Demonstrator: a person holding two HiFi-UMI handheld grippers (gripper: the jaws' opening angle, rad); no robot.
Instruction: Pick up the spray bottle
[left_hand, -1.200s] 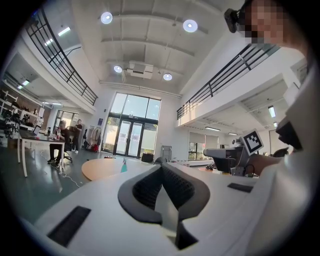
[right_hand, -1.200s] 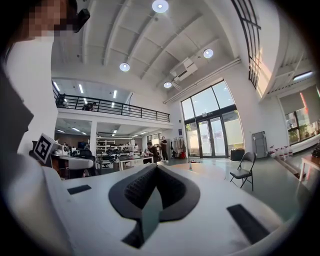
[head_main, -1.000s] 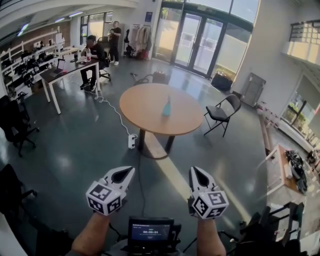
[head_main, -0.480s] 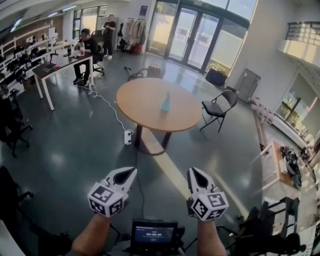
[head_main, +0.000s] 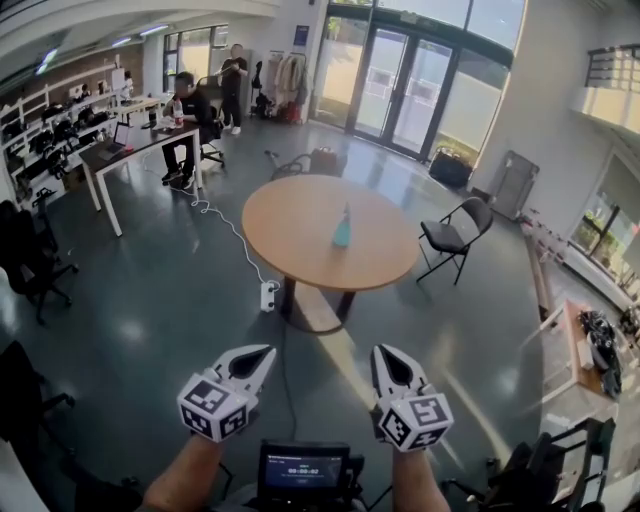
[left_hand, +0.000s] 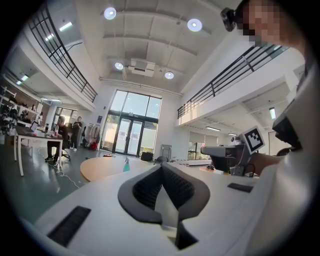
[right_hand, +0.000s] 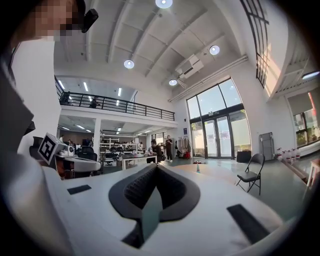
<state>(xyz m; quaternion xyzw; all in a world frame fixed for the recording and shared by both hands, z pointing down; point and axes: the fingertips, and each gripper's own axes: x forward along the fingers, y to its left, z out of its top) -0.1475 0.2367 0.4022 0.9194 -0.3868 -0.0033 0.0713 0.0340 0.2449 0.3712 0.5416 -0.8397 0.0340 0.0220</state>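
**Approach stage: both grippers empty, bottle out of reach**

Nearest the camera, the left gripper (head_main: 262, 353) and right gripper (head_main: 384, 353) are held level, side by side. Each has its jaws pressed together on nothing. Open floor (head_main: 150, 300) lies between them and the round worktop (head_main: 290, 215), well apart ahead. The teal spray bottle (head_main: 343, 228) stands upright near the worktop's middle. Recommendation: close the distance first and spread one gripper's jaws before arrival. Then take the bottle squarely around its body, below the narrow neck, to avoid tipping it.
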